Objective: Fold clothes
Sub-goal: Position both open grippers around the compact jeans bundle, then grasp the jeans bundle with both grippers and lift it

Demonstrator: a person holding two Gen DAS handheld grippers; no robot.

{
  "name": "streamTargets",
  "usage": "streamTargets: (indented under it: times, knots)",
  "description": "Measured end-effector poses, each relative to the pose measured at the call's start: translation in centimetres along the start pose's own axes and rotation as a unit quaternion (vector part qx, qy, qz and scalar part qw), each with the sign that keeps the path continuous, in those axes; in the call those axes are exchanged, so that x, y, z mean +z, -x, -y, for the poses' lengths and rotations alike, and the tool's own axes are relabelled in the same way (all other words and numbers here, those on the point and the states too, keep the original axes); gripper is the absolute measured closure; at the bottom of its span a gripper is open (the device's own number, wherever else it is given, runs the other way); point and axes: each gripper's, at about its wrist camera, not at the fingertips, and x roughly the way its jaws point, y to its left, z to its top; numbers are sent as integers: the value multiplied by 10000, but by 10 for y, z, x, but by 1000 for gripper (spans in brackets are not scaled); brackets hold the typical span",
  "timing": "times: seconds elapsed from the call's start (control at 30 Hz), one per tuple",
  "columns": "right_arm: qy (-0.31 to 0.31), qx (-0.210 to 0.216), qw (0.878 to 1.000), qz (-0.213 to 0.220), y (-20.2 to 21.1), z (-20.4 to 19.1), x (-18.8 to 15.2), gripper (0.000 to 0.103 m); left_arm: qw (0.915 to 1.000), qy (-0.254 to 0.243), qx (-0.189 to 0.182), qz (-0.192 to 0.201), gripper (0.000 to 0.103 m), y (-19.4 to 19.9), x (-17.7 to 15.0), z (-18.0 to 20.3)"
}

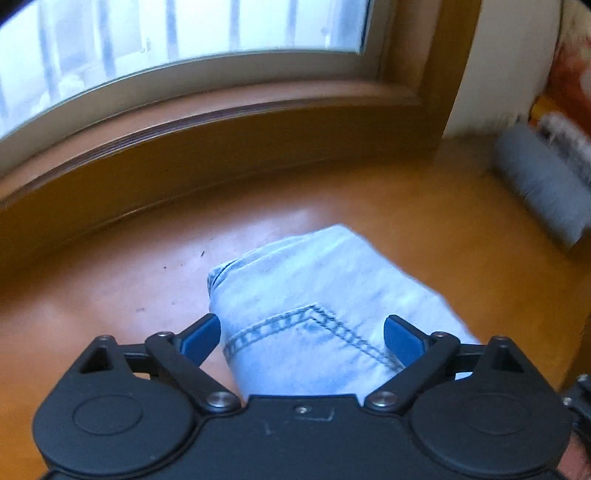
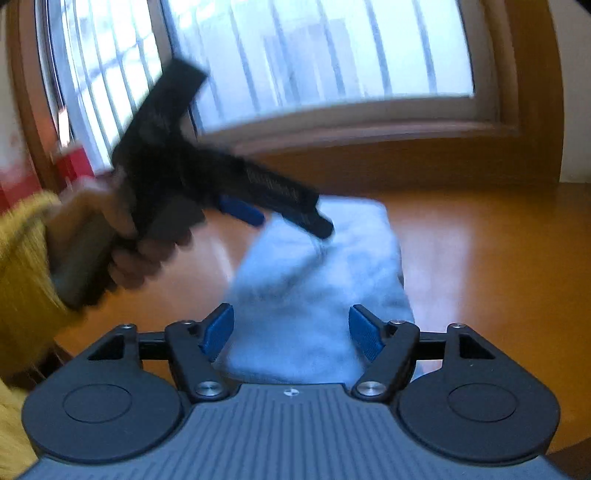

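Observation:
Folded light-blue jeans lie in a compact bundle on the orange-brown wooden table, a stitched pocket seam facing up. My left gripper hovers over their near end, open, its blue pads wide apart on either side of the cloth. In the right wrist view the jeans lie straight ahead. My right gripper is open above their near edge with nothing pinched. The left gripper, blurred, is held by a hand in a yellow sleeve and points down at the far end of the bundle.
A barred window with a wooden sill runs along the far side of the table. A grey rolled cloth and colourful items lie at the far right. Something red stands by the window frame at the left.

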Motion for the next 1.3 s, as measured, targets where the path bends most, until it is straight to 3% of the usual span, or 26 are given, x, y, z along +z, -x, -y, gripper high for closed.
streamTargets:
  times: [0.07, 0.13, 0.27, 0.37, 0.43, 0.6, 0.8, 1.07, 1.2, 1.3]
  knots:
    - [210, 18, 9990, -400, -18, 0, -1, 29, 9998, -171, 82, -50, 2, -16, 0, 6]
    - [572, -186, 9975, -382, -28, -9, -11, 26, 9997, -254, -41, 21, 3, -15, 2, 3]
    - [387, -336, 9984, -258, -13, -12, 7, 26, 9998, -121, -116, 137, 6, 7, -3, -19]
    - [252, -963, 9945, -322, 4, -4, 8, 25, 9997, -32, -249, 65, 6, 21, -15, -39]
    - [-232, -1126, 9927, -370, 7, 6, 4, 25, 9990, 85, -427, -66, 6, 23, -22, -47]
    - [-1380, -978, 9843, -496, -3, 23, -14, 25, 9946, 567, -848, -205, 6, 15, -27, -59]
    - [-1460, -946, 9830, -582, 1, 11, -15, 22, 9849, 912, -1425, -377, 6, 5, -19, -51]
    - [-1643, -889, 9807, -578, -8, 17, -19, 13, 9856, 721, -1410, -584, 0, -21, -22, -23]
    - [-2046, -631, 9750, -594, -20, 28, -20, 10, 9881, 613, -1307, -533, 0, -21, -22, -16]
    - [-1802, -629, 9795, -650, -24, 23, -18, 10, 9880, 665, -1294, -521, 0, -23, -23, -15]
